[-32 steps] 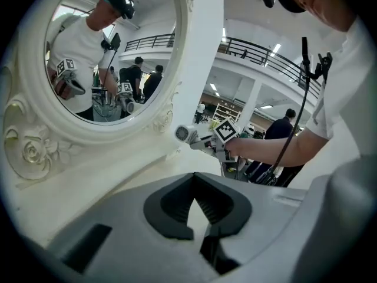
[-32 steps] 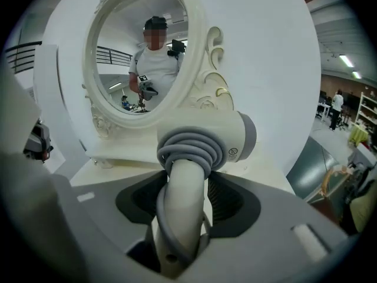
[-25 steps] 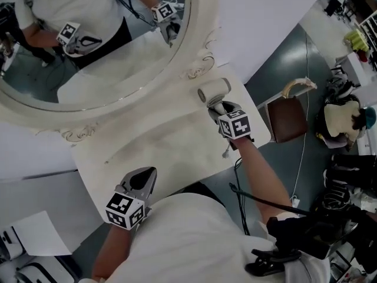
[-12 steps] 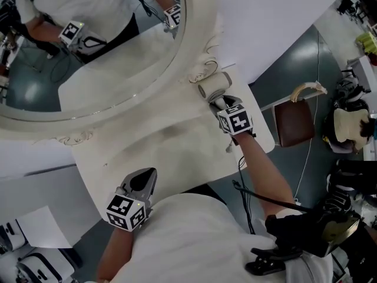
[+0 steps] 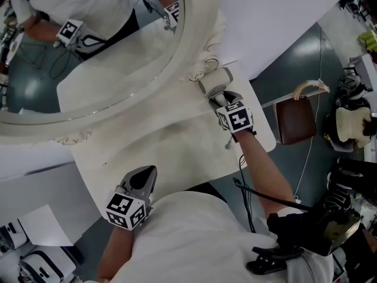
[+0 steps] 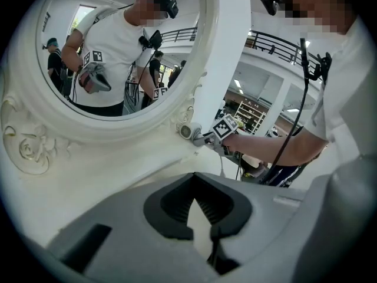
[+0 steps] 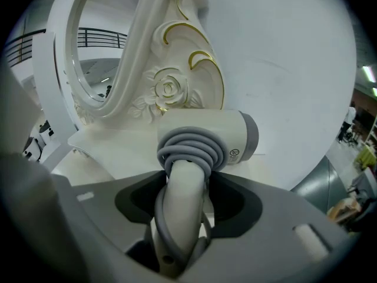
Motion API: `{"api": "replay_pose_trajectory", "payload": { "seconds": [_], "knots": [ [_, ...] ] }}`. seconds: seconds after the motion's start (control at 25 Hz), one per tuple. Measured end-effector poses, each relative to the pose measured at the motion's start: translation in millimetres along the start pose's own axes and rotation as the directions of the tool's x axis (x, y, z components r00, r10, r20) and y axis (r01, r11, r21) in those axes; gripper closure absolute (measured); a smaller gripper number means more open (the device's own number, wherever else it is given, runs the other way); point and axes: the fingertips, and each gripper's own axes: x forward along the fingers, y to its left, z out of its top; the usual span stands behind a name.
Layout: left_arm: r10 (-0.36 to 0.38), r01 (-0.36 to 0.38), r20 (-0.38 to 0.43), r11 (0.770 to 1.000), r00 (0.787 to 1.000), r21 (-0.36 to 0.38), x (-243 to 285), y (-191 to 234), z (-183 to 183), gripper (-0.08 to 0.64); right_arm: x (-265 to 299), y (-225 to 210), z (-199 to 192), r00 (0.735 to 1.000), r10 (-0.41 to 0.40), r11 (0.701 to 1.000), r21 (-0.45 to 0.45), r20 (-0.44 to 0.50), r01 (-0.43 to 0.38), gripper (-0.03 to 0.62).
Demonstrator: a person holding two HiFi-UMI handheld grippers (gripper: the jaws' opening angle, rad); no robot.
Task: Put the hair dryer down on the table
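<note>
**Hair dryer at the counter's far corner, right gripper loosening on its handle**

A large oval mirror (image 5: pixel 88 58) in an ornate cream frame stands along the back of the pale counter (image 5: pixel 165 152) and reflects the person in a white shirt and both grippers. On the floor to the right of the counter sits a brown handbag (image 5: pixel 291 119).

The left gripper (image 5: pixel 147 173) hovers over the counter's near edge, well apart from the dryer. Its jaws are drawn together at the tips and nothing is between them.

The right gripper (image 5: pixel 220 98) reaches to the far right corner of the counter. Its jaws are on either side of the handle of the hair dryer (image 5: pixel 215 82) and are opening, with the pads touching the handle.

The dryer's cream barrel lies crosswise, just beside the carved scroll at the foot of the mirror frame. Whether it rests on the counter cannot be told. A grey cord (image 7: pixel 191 149) is coiled round the top of the handle.
</note>
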Motion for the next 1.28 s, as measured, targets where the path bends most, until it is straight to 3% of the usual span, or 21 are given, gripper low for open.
{"api": "replay_pose_trajectory", "payload": {
  "seconds": [0.44, 0.84, 1.28],
  "knots": [
    [-0.021, 0.021, -0.001, 1.0, 1.0, 0.012, -1.2, 2.1, 0.7, 0.558, -1.3, 2.4, -0.3, 1.0, 0.006, 1.0, -0.001, -0.005, -0.006, 0.353],
    [-0.024, 0.024, -0.002, 1.0, 1.0, 0.008, -4.6, 4.3, -3.7, 0.558, 0.3, 2.7, -0.7, 1.0, -0.025, 1.0, -0.018, -0.014, 0.025, 0.285],
    [-0.031, 0.03, 0.015, 0.999, 0.999, 0.015, -17.0, 2.4, -8.7, 0.558, -17.2, 1.7, 4.9, 0.999, -0.052, 0.999, -0.014, 0.007, 0.052, 0.27]
  ]
}}
